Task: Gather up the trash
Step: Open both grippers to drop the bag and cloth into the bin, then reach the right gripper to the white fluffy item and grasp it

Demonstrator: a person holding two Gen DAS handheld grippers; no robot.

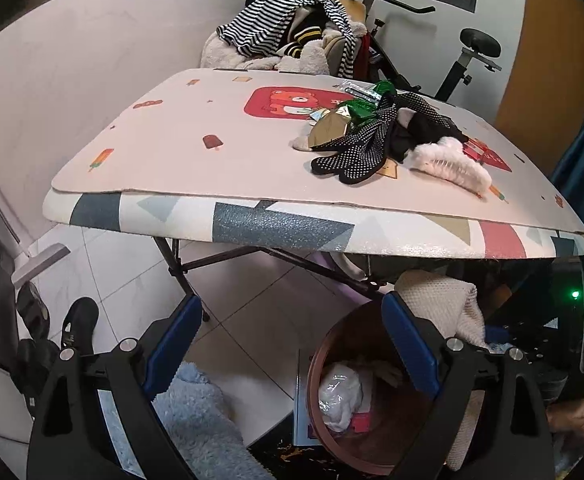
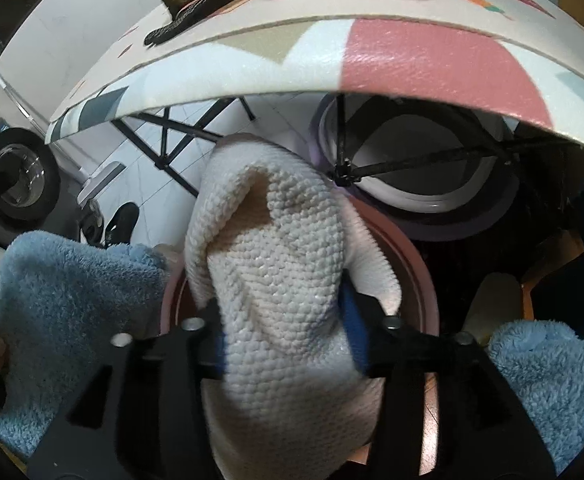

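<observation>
Between the right gripper [image 2: 287, 340] fingers hangs a white knitted cloth [image 2: 275, 248], pads apparently slackened, positioned over the bin [image 1: 372, 412] for disposal; left gripper [image 1: 292, 344] fingers stand apart, empty.

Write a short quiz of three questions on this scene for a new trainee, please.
1. True or false: the left tongs are shut on a glove.
2. What lies between the right tongs? A) cream knitted cloth B) green wrapper C) black glove
3. Where does the brown bin stand, relative to the table?

Key: 1. False; they are open and empty. 2. A. 3. On the floor, below the table's near edge.
</observation>
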